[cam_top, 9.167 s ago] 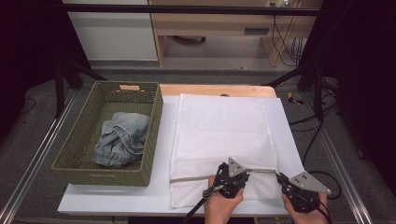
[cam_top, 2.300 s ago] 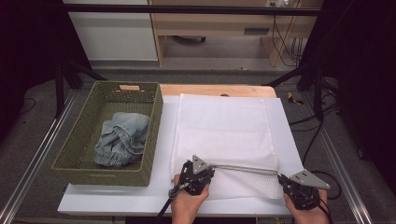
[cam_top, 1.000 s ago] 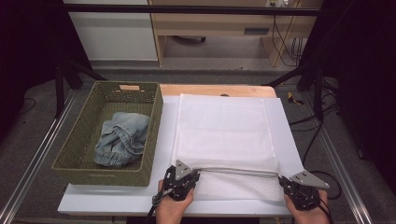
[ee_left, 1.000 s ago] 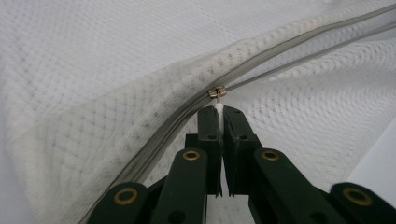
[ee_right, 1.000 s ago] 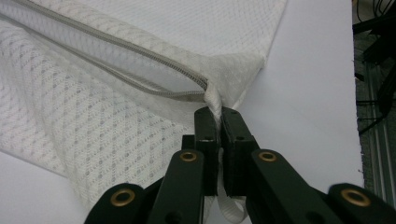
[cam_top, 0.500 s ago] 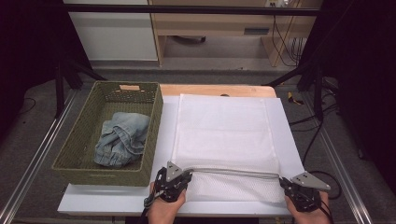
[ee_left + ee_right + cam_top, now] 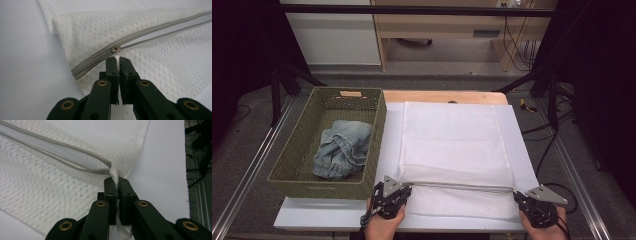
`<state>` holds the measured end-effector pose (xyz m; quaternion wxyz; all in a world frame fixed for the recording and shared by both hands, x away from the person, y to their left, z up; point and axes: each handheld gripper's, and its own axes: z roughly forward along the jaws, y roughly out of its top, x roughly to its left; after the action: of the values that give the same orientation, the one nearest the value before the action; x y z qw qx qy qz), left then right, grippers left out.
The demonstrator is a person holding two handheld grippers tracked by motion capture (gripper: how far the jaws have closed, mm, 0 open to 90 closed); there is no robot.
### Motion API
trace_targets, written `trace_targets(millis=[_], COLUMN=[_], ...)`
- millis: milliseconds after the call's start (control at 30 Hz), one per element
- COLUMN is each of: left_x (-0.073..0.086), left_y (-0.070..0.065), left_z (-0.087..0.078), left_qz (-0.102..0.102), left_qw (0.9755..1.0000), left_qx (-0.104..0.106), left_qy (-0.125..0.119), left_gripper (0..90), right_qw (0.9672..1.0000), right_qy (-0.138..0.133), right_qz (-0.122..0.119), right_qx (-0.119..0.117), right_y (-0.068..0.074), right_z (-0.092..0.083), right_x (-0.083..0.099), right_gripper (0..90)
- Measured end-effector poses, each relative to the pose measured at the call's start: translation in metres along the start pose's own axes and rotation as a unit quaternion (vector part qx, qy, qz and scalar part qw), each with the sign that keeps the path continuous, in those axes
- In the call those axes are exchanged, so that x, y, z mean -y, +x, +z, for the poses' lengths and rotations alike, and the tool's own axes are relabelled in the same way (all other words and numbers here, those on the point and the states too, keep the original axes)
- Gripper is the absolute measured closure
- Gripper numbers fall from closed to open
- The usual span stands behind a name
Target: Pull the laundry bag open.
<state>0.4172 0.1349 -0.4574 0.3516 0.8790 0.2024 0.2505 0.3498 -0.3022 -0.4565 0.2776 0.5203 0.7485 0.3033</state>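
Left tool (image 7: pixel 116 60) pinches zipper pull (image 7: pixel 116 50); right tool (image 7: pixel 115 180) clamps mesh bag's (image 7: pixel 452 145) loop, seemingly

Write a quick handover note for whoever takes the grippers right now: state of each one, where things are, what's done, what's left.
Left gripper: shut on the zipper pull, near the mesh bag's left end.
Right gripper: shut on the bag's right corner tab, holding it taut.
Jeans lie in the basket, left of the bag.
Done: zipper open almost fully.
Left: probably finish the last bit, then load the jeans.
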Motion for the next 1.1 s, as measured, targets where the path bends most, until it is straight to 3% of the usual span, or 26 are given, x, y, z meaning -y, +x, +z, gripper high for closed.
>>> trace_targets(millis=[67, 233, 367, 500, 700, 767, 933, 1100], left_x=[0.0, 0.001, 0.006, 0.01, 0.013, 0.013, 0.016, 0.02], left_y=[-0.003, -0.001, -0.002, 0.001, -0.014, -0.014, -0.01, -0.011], left_z=[-0.001, -0.006, -0.008, -0.012, -0.014, -0.014, -0.016, -0.018], left_qz=[-0.007, 0.017, -0.006, 0.001, -0.064, -0.062, -0.03, -0.028], left_qw=[1.0, 0.9998, 0.9999, 0.9999, 0.9971, 0.9971, 0.9987, 0.9985], left_qx=[-0.004, -0.007, -0.012, -0.006, -0.038, -0.041, -0.041, -0.047], left_qy=[0.002, 0.004, -0.001, -0.01, -0.017, -0.017, -0.007, -0.002], left_gripper=[86.7, 86.7, 86.8, 86.7, 86.7, 86.7, 86.7, 86.8], right_qw=[1.0, 1.0, 0.9999, 0.9999, 0.9998, 0.9998, 0.9998, 0.9998], right_qy=[0.0, 0.002, 0.008, 0.013, 0.014, 0.014, 0.016, 0.017], right_qz=[0.004, -0.004, -0.009, -0.007, -0.011, -0.01, -0.01, -0.011], right_qx=[0.001, -0.003, -0.003, -0.005, -0.005, -0.005, -0.003, -0.002], right_y=[-0.001, -0.001, 0.0, 0.0, -0.001, -0.001, -0.001, -0.001], right_z=[-0.001, 0.003, 0.007, 0.01, 0.011, 0.011, 0.011, 0.011], right_x=[0.001, 0.001, 0.001, 0.001, 0.0, 0.001, 0.0, 0.0], right_gripper=[86.6, 86.6, 86.6, 86.6, 86.6, 86.6, 86.6, 86.6])
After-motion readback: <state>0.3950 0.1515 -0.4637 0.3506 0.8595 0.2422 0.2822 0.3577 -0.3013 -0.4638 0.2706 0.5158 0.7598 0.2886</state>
